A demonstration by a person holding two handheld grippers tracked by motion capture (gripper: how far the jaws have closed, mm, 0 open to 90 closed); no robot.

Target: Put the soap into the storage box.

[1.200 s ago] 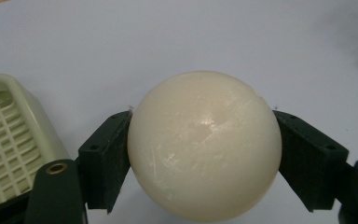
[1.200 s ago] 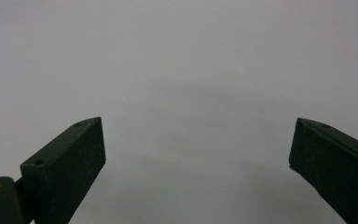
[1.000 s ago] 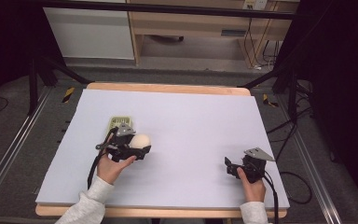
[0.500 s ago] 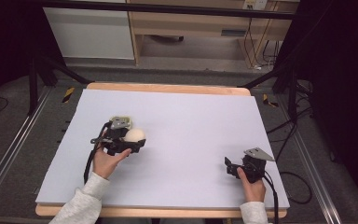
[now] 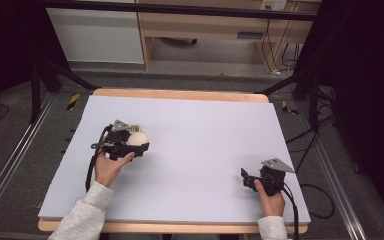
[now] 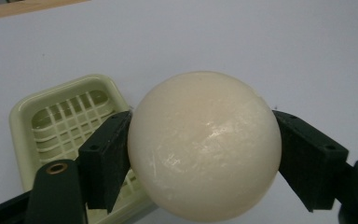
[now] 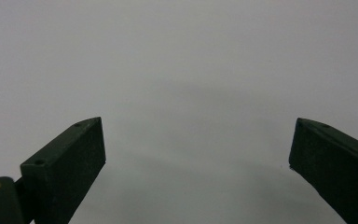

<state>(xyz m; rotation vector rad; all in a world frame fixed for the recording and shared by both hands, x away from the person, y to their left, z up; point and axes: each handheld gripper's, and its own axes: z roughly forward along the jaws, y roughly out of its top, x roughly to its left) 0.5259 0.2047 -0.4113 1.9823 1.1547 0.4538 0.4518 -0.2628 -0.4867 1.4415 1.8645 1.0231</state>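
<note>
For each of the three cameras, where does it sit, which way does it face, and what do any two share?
High view: above the person's side, facing forward and down on the white-topped table; both forearms, left gripper, right gripper.
Left gripper view: looks along its jaws clamping a cream glossy ball, pale green slotted plastic tray behind.
Right gripper view: open jaws, bare tabletop.
Shared: ball.

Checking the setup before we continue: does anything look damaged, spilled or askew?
Nothing stands out. The left hand-held gripper squarely clamps an intact cream ball beside the pale green slotted tray; no spill shows on the table.

sleeves (image 5: 85, 215): light grey | tongs (image 7: 196, 168): black jaws, brass screws | cables: black
</note>
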